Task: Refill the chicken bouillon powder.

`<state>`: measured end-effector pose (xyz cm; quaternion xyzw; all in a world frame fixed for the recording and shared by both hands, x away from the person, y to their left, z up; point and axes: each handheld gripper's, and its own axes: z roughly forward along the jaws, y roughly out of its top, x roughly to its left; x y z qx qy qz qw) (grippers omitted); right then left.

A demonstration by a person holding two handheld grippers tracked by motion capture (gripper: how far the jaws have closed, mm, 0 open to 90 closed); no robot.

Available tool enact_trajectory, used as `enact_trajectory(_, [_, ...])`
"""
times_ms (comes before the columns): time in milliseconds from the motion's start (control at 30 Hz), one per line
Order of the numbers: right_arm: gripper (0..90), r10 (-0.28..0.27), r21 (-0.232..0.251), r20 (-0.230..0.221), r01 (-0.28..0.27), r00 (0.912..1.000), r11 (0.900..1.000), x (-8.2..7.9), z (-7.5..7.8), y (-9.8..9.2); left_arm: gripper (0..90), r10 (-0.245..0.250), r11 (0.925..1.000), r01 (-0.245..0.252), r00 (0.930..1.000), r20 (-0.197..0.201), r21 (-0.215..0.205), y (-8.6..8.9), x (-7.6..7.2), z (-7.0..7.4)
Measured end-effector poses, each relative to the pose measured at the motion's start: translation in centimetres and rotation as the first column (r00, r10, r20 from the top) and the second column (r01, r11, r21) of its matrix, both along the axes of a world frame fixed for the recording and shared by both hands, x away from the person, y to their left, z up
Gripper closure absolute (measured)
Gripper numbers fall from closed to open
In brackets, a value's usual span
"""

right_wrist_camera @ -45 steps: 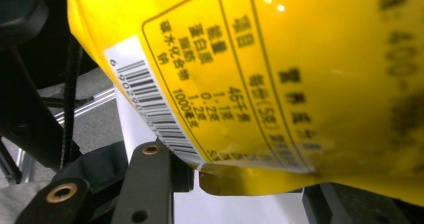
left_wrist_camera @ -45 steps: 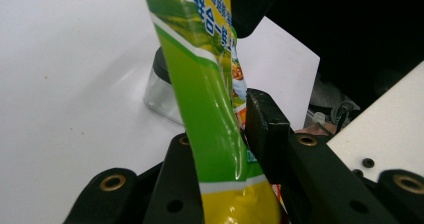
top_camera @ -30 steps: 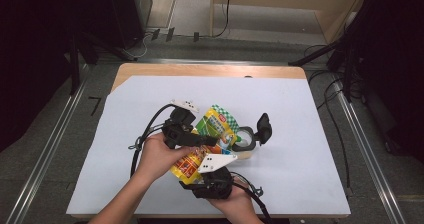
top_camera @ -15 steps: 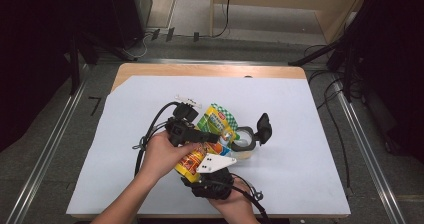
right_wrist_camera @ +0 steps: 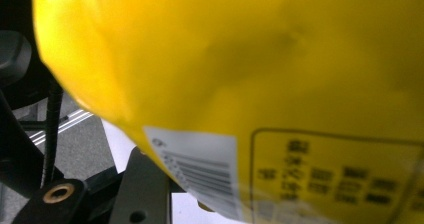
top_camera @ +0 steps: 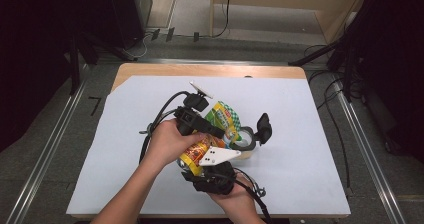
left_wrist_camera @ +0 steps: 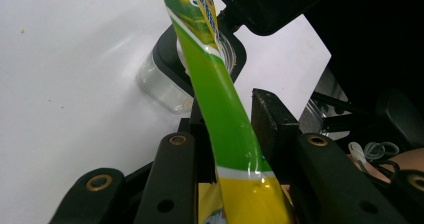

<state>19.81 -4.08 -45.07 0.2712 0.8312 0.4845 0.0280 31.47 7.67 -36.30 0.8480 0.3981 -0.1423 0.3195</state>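
Snack bag (top_camera: 222,120) betw both grippers, L hand (top_camera: 165,144) above R hand (top_camera: 235,200).

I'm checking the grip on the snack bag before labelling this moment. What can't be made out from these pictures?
- Right gripper view: the yellow snack bag sits close to the lens, blurred, covering the jaws; its print is unreadable.
- High view: the left hand and grey plate cover where the grippers meet the bag.
- Left gripper view: the bag's green strip hides most of the clear container.
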Motion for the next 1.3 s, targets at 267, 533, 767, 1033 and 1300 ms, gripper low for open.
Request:
enact_trajectory(267, [62.5, 0.007, 0.044, -0.055, -0.005, 0.9985, 0.999, 0.4, -0.5, -0.5, 66.7, -0.002, 0.9995, 0.002, 1.0000, 0.008, 0.032, -0.3, -0.3, -0.3])
enact_trajectory(533, [62.5, -0.009, 0.072, -0.071, 0.014, 0.9974, 0.997, 0.5, -0.5, -0.9, 59.8, -0.016, 0.9987, 0.015, 0.9997, 0.017, 0.049, -0.2, -1.0, 0.1])
enact_trajectory(767, [61.8, 0.008, 0.070, -0.061, -0.004, 0.9981, 0.998, 0.5, -0.6, -0.9, 71.2, 0.006, 0.9943, -0.011, 0.9988, 0.049, 0.106, -0.2, -1.4, 0.5])
enact_trajectory(1033, [56.8, 0.004, 0.001, 0.030, -0.005, 0.9995, 1.000, -0.2, -0.3, -0.1, 77.9, 0.038, 0.9922, -0.047, 0.9961, 0.079, 0.115, -0.2, -1.6, 1.2])
enact_trajectory(1300, [61.1, -0.006, -0.006, 0.013, 0.006, 0.9999, 1.000, 0.0, 0.1, -0.3, 79.2, 0.045, 0.9941, -0.054, 0.9944, 0.096, 0.094, -0.6, -1.4, 1.1])
